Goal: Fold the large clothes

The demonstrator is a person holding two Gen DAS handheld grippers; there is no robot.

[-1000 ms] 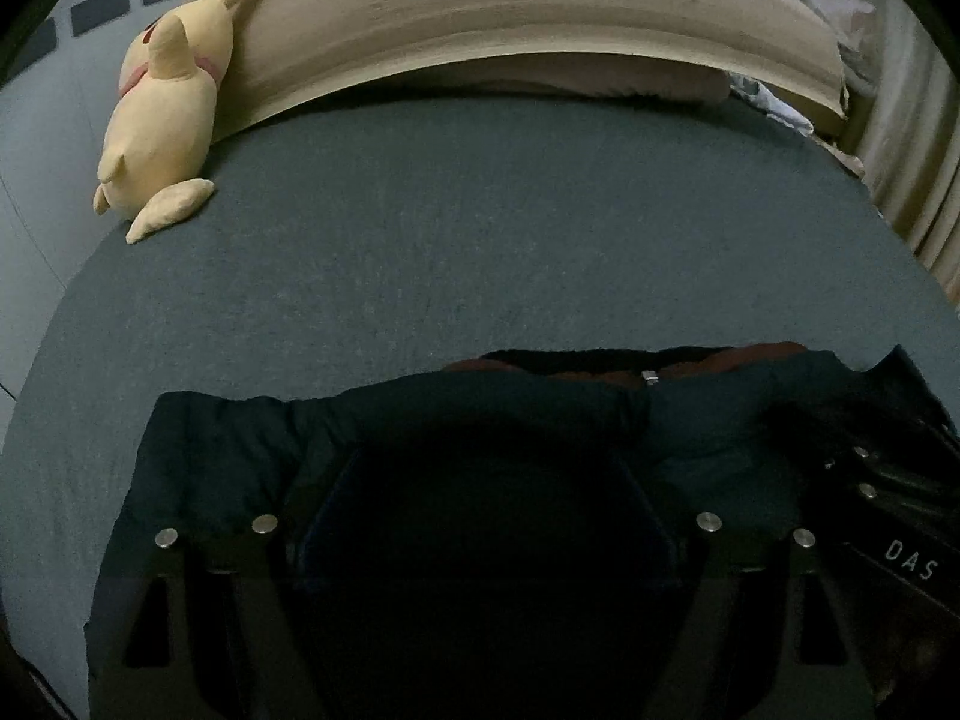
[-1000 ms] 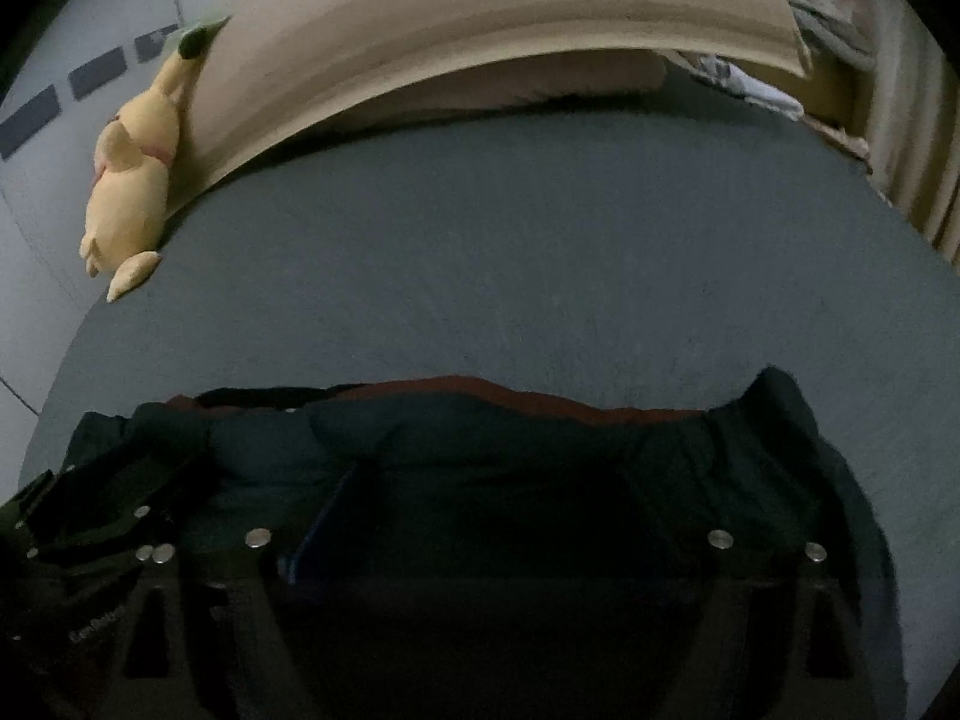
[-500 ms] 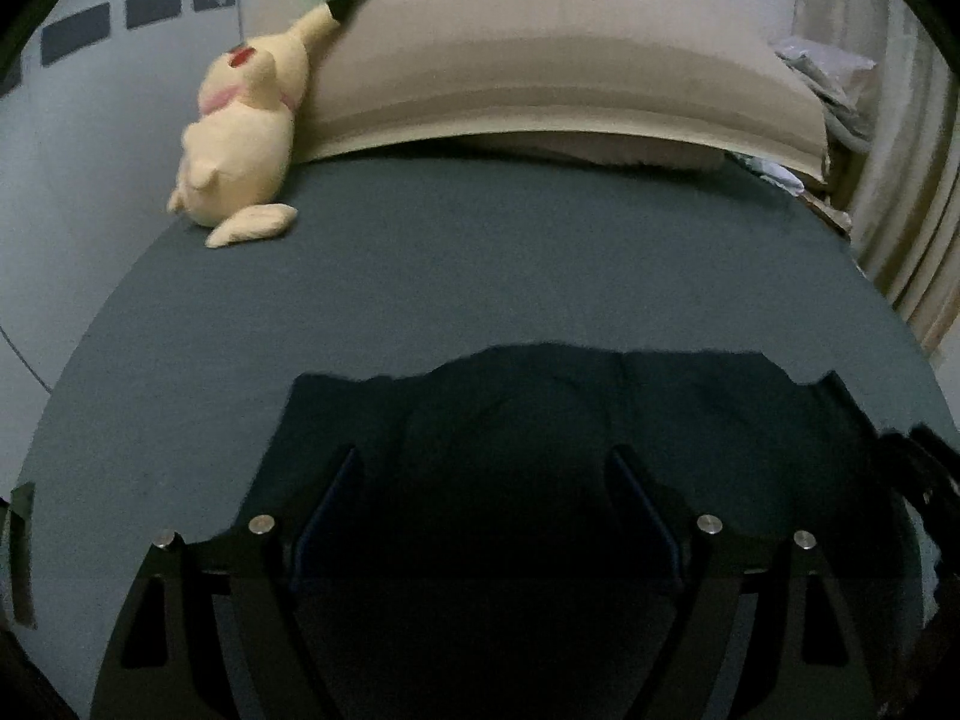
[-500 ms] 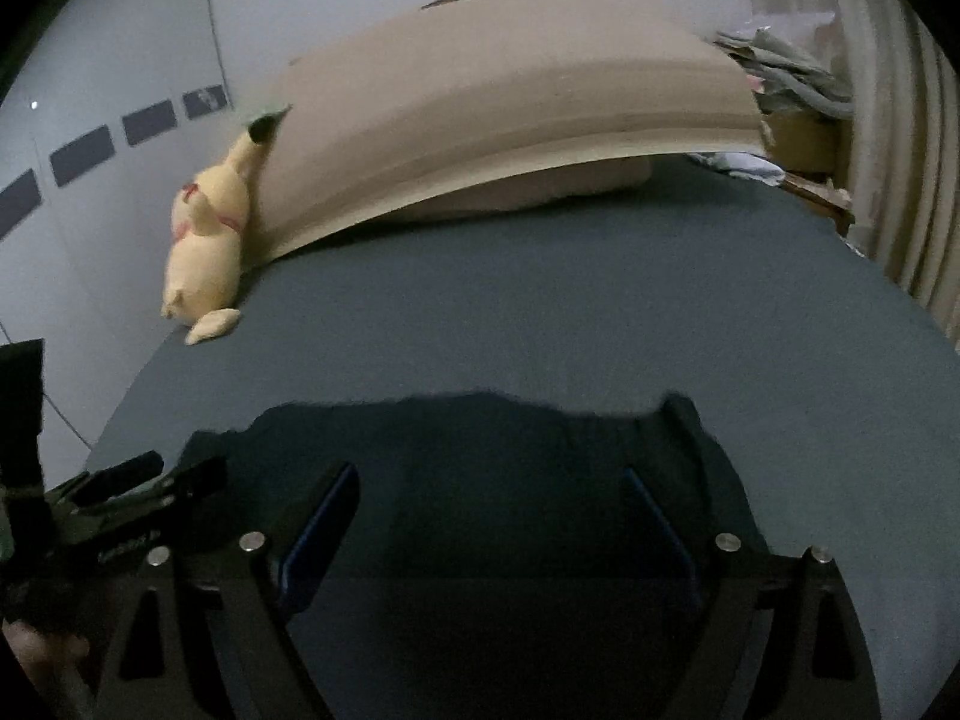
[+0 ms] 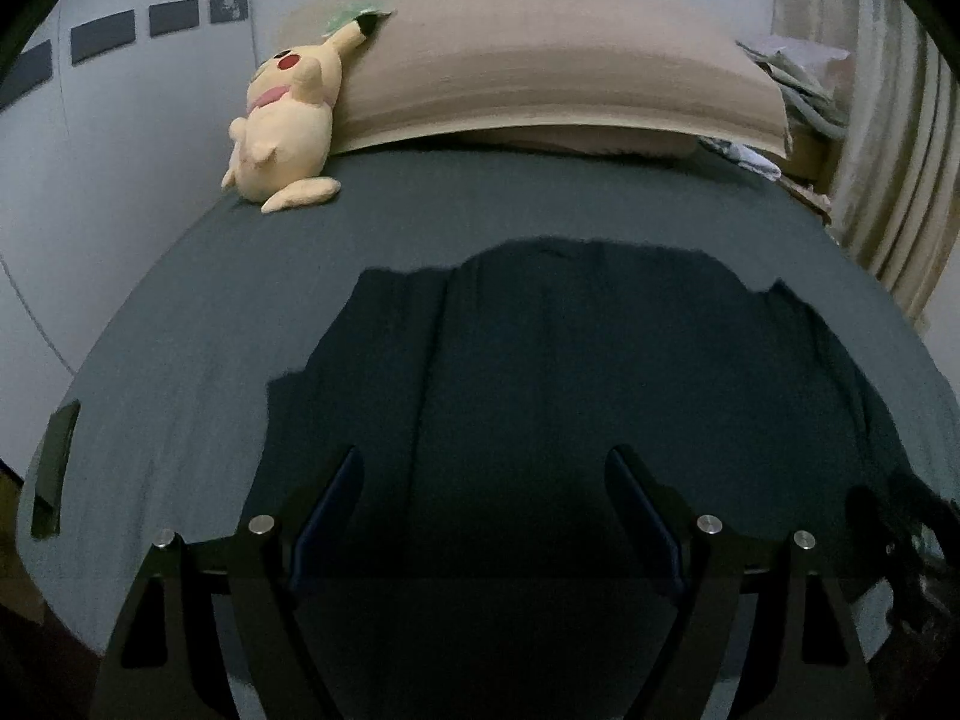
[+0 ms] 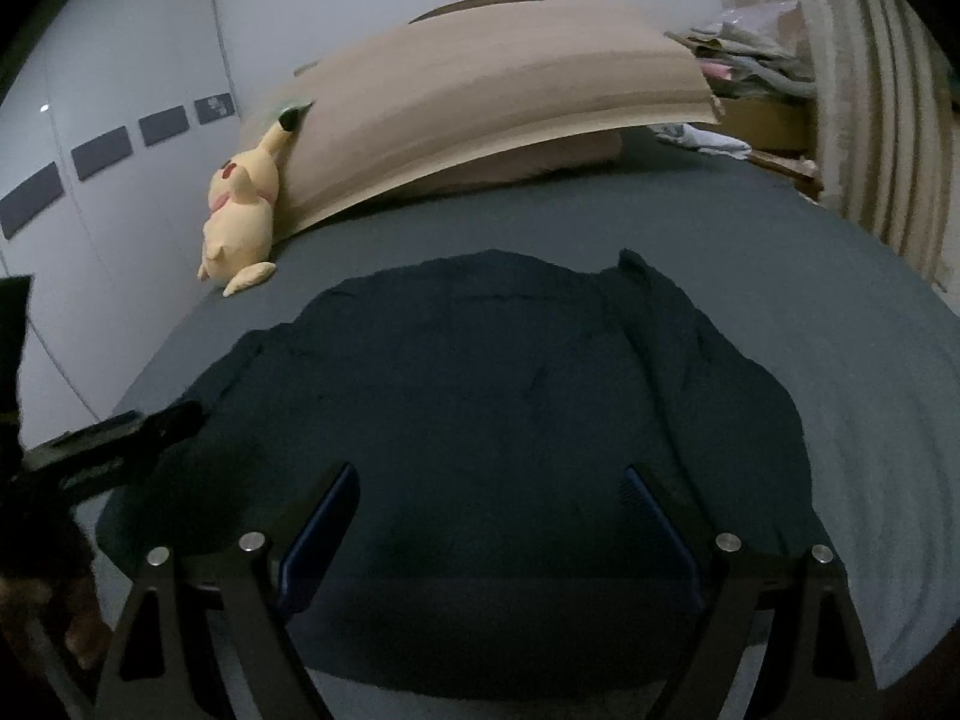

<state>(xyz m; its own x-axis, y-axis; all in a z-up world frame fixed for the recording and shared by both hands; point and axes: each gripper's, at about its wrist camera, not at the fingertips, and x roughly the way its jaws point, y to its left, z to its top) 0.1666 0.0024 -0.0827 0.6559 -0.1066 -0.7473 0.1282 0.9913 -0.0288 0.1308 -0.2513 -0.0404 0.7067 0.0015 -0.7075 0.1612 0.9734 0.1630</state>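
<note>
Left claw (image 5: 486,480): fingers spread wide, released, nothing between them; held above the near part of the dark garment (image 5: 570,372).

Right claw (image 6: 489,495): fingers likewise spread wide, released, grasping nothing; held above the near edge of the same garment (image 6: 480,408). The left claw shows at its left side as a dark shape (image 6: 114,444).

Garment: large, dark navy, lying spread on the near half of the bed (image 5: 210,312). Far edge uneven; a long crease runs near to far on its left part. In the right claw's view a bunched fold runs along its right side. Whether a sleeve lies in that fold, cannot tell.

Bed: grey sheet, showing bare beyond the garment on the far side and to both sides.

Plush toy (image 5: 282,126): yellow, red cheek, black-tipped ear; far left of the bed, leaning against the headboard (image 5: 540,72), well apart from the garment.

Headboard: tan, across the far end.

Curtain (image 5: 888,168): striped beige, far right.

Heap of cloth and paper (image 5: 798,78): far right corner, beside the curtain.
</note>
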